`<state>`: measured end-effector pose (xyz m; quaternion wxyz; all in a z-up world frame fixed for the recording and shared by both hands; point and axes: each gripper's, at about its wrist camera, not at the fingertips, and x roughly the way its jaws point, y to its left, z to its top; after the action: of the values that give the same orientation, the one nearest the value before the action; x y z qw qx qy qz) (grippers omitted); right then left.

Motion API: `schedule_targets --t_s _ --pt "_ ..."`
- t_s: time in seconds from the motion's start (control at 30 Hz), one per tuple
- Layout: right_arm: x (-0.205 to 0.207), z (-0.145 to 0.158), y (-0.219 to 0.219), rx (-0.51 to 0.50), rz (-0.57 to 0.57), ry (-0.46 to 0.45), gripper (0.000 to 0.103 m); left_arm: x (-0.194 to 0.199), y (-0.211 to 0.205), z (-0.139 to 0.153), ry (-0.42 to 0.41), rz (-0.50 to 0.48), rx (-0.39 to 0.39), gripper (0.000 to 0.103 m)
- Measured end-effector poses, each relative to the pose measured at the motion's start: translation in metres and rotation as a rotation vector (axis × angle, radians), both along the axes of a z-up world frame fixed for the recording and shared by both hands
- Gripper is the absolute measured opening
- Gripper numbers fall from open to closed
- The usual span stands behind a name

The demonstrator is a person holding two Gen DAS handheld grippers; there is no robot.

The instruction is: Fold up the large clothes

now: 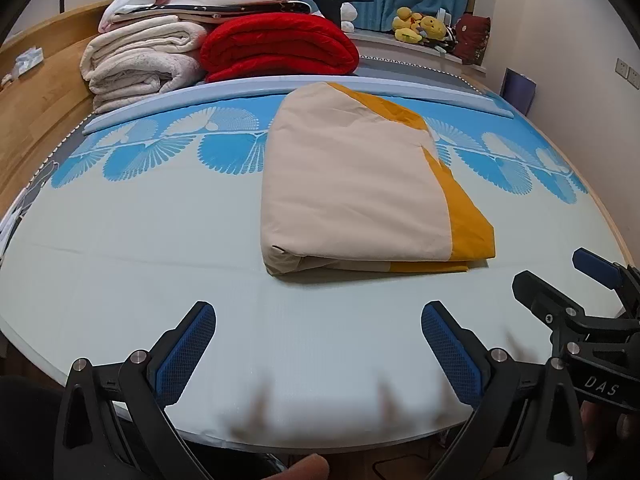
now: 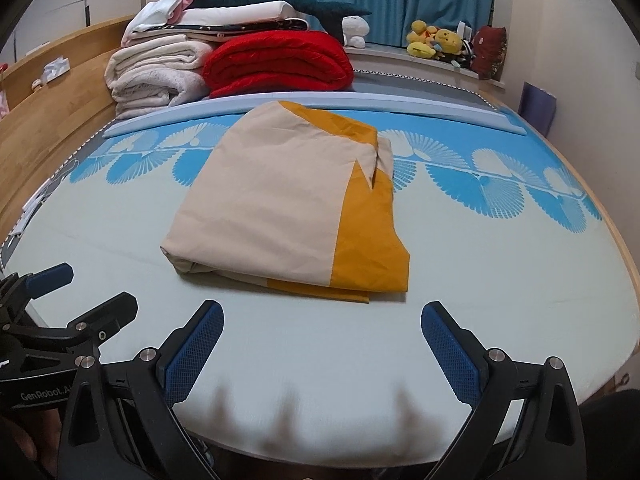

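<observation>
Blue-padded, your left gripper and right gripper both stand spread and empty over the near bed edge. Beyond, the cloth lies folded mid-bed; blankets stacked behind.

One folded cloth – two grippers – one red blanket

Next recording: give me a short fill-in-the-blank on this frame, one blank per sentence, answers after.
1. The folded beige and ____ cloth lies on the bed.
2. The left gripper and right gripper are both ____.
3. The folded blanket beside the white pile is ____.

Answers: yellow; open; red
</observation>
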<state>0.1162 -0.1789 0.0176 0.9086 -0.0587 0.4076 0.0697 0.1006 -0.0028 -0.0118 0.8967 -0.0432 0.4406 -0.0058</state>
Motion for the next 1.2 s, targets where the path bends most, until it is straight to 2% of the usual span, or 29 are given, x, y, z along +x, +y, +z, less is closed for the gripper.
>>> schedule_targets --t_s 1.2 --pt "0.0018 -0.0017 -0.0027 0.005 0.003 0.007 0.099 0.0014 0.0004 0.0026 -0.006 -0.008 -0.004 0.102"
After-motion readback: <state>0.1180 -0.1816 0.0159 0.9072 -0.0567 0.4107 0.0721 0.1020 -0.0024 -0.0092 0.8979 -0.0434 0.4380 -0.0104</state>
